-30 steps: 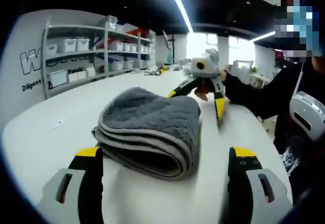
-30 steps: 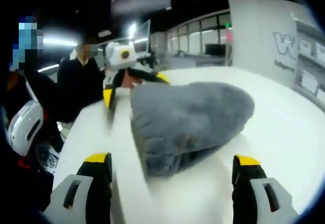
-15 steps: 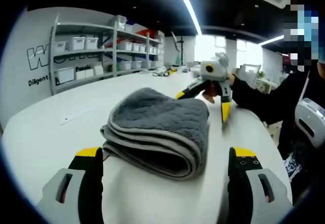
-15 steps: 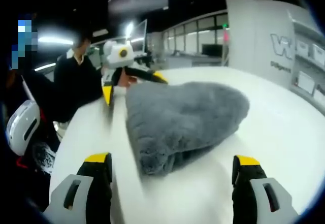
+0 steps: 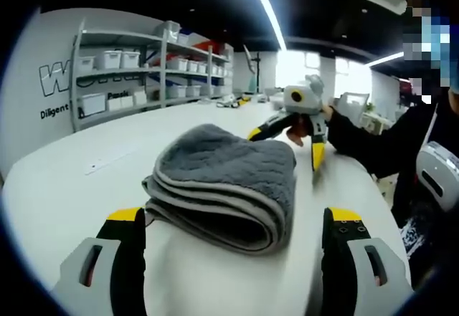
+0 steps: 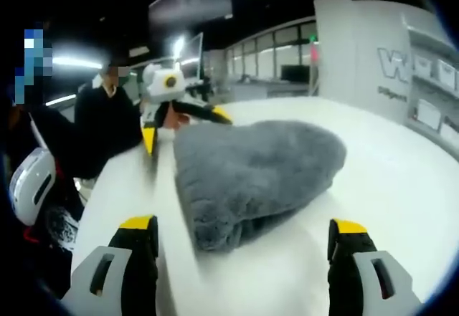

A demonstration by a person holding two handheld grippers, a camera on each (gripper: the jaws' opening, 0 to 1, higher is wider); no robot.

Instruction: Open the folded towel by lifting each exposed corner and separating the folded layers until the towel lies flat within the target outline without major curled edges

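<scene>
Where the left gripper view looks across the long white table point(image 5: 64, 187) toward wall shelving point(image 5: 129, 65) stocked with white bins and a ceiling light strip point(image 5: 262, 8), the right gripper view shows glazed partitions point(image 6: 276, 61) and a white lettered wall panel point(image 6: 373, 58) behind the same table. The folded grey towel point(image 5: 226, 180) lies on the table between my two grippers: the left view faces its stacked, pale-trimmed layers, the right view its fuzzy rounded top. My left gripper point(image 5: 229, 248) and right gripper point(image 6: 244, 251) both have jaws spread wide, holding nothing, each just short of the towel.
</scene>
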